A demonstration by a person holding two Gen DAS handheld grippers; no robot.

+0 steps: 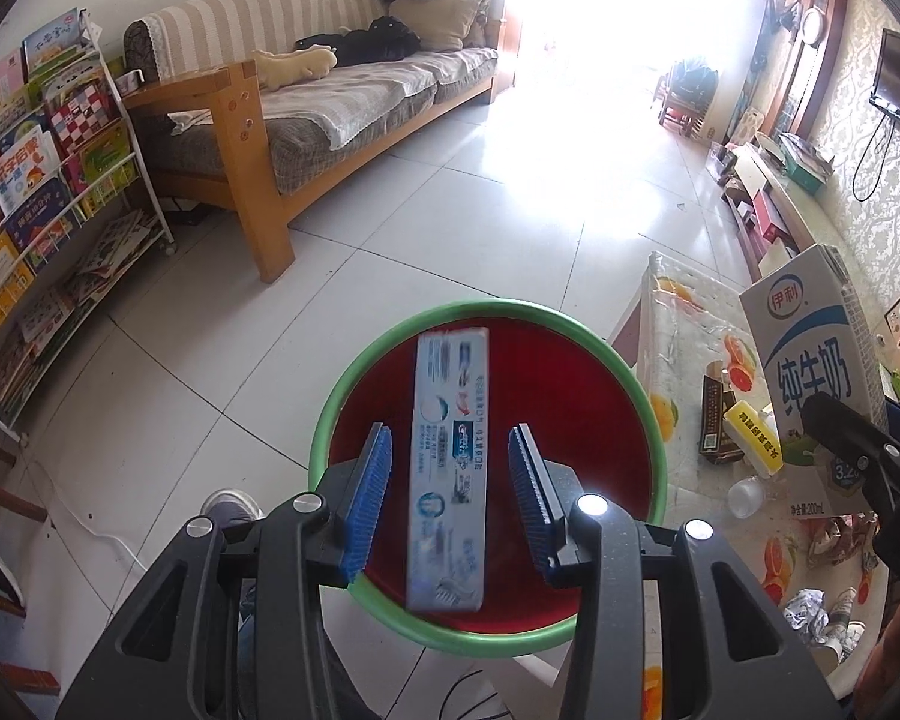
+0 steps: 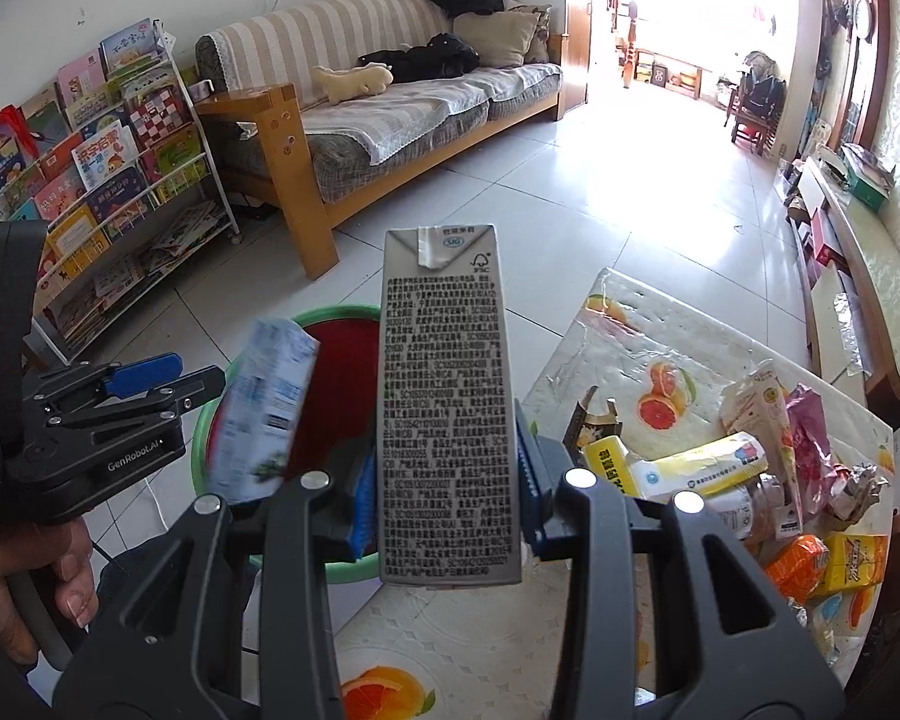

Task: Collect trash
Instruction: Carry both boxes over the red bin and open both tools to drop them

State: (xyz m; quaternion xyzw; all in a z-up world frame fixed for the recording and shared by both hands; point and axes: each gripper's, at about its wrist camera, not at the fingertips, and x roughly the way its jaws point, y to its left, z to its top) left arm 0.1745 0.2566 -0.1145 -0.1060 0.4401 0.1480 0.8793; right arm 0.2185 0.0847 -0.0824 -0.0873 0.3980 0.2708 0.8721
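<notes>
Toothpaste box (image 1: 450,468) hangs blurred over the green-rimmed bin (image 1: 330,414), my left gripper (image 1: 450,474) spread clear of it; it could clip the rim and tumble out. My right gripper (image 2: 447,480), beside the bin, clamps the milk carton (image 2: 444,408).

White tiled floor (image 1: 450,228), striped wooden-framed sofa (image 1: 330,90), bookshelf (image 1: 48,180) of children's books, patterned wallpaper (image 1: 858,138), glare from what may be a balcony doorway (image 1: 600,12).
</notes>
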